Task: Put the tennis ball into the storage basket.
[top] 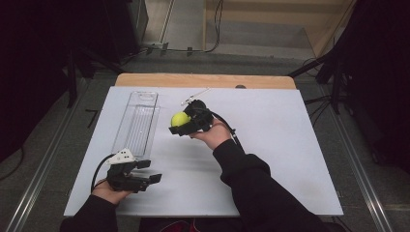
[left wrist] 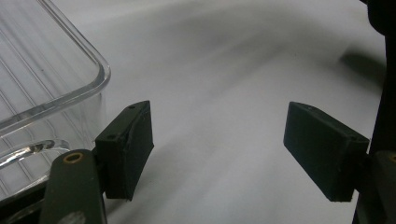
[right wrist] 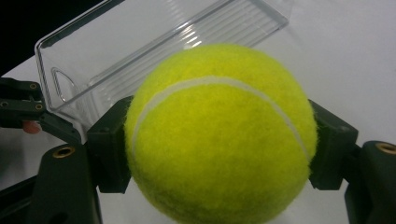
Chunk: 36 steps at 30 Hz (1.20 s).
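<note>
My right gripper clamps a tennis ball above the table — just beside the clear plastic tray; my left gripper rests near the tray's close end — jaws wide apart, nothing between them.

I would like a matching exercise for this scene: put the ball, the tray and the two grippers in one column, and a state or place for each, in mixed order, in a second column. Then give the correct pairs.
Column one:
1. tennis ball
2. clear plastic tray
3. left gripper
4. right gripper

Column two:
A. jaws apart, nothing between them
B. lies on the white table, nothing in it
C. yellow-green, gripped above the table
D. jaws closed on a round thing

Pairs: 1-C, 2-B, 3-A, 4-D
</note>
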Available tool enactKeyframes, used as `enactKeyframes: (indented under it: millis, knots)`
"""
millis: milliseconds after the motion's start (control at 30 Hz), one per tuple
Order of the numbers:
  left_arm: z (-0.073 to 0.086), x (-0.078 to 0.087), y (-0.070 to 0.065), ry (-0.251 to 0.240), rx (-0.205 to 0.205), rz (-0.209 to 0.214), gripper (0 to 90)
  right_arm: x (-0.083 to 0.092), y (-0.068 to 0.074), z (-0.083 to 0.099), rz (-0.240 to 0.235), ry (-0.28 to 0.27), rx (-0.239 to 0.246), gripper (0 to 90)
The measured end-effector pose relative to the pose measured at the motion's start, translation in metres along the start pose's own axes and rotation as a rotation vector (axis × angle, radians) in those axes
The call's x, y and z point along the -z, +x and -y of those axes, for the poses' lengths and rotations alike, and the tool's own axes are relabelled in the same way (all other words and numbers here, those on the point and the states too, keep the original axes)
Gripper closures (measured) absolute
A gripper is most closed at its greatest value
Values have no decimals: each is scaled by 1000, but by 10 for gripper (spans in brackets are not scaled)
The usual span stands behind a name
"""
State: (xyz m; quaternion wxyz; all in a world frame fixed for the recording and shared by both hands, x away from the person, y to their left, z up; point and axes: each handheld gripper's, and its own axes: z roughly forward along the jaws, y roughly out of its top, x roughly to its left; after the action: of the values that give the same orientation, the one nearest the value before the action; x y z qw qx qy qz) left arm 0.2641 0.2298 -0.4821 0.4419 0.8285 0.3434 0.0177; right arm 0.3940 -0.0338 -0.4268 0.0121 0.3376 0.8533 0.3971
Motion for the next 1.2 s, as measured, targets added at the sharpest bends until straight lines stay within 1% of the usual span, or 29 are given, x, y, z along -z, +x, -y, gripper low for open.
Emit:
enactKeyframes:
  millis: [167, 233, 367, 700, 833, 900, 967, 1200]
  knots:
    - [0, 0, 0, 1, -3, 0, 244, -6, 4, -6, -3, 1, 12, 232]
    - [0, 0, 0, 2, -1, -3, 245, -8, 5, -9, -10, -1, 4, 232]
    - [0, -1, 0, -1, -2, 0, 244, -13, 8, -14, -15, -3, 9, 232]
    - [1, -1, 0, 2, 0, 1, 245, -29, 18, -32, -29, 1, 21, 231]
    - [0, -1, 0, 3, -1, 1, 244, -35, 21, -39, -43, -7, 8, 232]
    - [0, -1, 0, 2, 0, 2, 244, -36, 23, -41, -46, -1, 8, 231]
    - [0, -1, 0, 2, -2, 4, 245, -39, 26, -44, -39, 1, 24, 231]
    - [0, 0, 0, 2, -2, 6, 244, -49, 34, -58, -45, 1, 35, 231]
